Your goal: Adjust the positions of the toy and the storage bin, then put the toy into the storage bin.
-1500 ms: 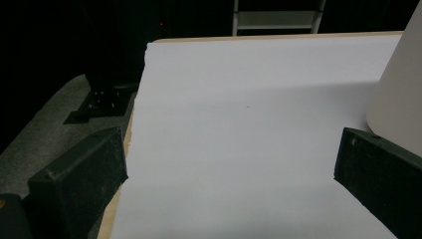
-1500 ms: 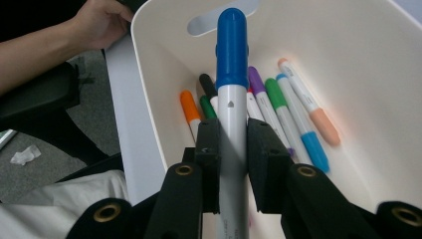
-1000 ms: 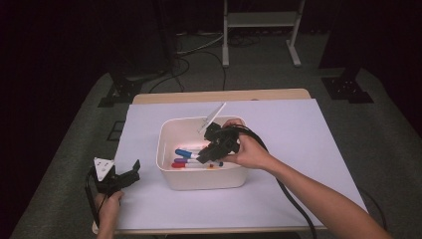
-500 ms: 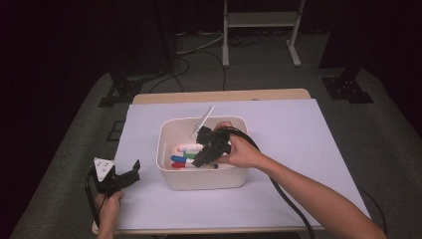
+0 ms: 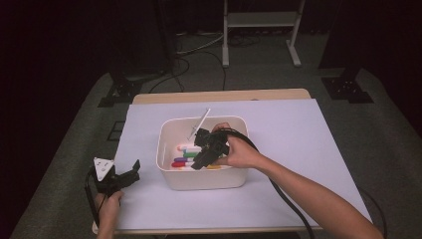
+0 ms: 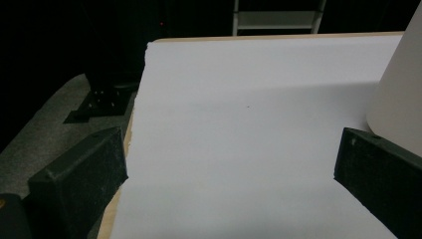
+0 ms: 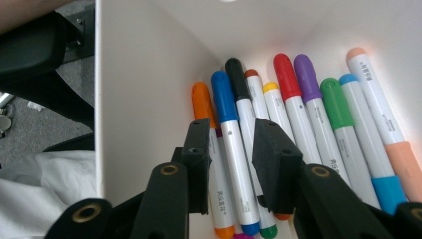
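Note:
A white bin on the white-covered table holds several coloured markers lying side by side. My right gripper reaches down into the bin. In the right gripper view, its jaws have just been opening and stand a little apart. A blue-capped marker lies in the gap between them among the others, and the pads do not press on it. My left gripper rests at the table's front left, to the left of the bin. Its jaws are wide open over bare table.
The bin's inner wall stands close to the left of the right jaw. The bin's outer wall is just right of the left gripper. The table's left edge runs beside the left jaw. A cable trails from the right hand.
The right gripper has shifted slightly left and lower inside the bin. The left hand and its gripper have stayed where they were.

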`<state>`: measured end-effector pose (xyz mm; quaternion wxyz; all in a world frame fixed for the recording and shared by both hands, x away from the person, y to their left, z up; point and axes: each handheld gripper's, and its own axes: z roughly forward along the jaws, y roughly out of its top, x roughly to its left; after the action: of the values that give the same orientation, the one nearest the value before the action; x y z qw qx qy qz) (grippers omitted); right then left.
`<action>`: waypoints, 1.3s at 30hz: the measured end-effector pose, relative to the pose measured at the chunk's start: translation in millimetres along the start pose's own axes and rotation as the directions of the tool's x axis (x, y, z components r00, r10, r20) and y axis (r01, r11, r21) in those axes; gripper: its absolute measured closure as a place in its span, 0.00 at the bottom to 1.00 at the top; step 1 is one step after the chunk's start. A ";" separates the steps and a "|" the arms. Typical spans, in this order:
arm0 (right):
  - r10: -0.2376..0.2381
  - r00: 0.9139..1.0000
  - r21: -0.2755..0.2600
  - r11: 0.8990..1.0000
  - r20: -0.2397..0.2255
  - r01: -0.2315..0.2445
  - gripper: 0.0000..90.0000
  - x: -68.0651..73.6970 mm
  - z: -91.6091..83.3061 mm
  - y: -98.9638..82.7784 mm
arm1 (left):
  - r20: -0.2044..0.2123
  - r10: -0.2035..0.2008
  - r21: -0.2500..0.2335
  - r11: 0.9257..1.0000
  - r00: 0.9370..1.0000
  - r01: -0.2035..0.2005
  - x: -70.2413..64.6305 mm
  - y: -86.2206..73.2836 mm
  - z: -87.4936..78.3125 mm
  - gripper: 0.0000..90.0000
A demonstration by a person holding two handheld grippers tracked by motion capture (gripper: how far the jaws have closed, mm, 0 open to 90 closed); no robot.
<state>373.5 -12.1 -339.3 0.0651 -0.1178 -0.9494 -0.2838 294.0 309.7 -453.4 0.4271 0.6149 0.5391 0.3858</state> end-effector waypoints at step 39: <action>0.123 0.985 -0.172 0.980 0.124 -0.101 0.43 1.8 -105.3 -72.4 | 0.005 0.016 0.004 1.000 1.000 -0.016 -1.5 0.1 -0.3 0.00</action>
<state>358.9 -128.8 -289.4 0.0071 -0.1950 -0.9166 -0.3489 293.6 308.3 -453.3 0.4242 0.6211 0.5337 0.3867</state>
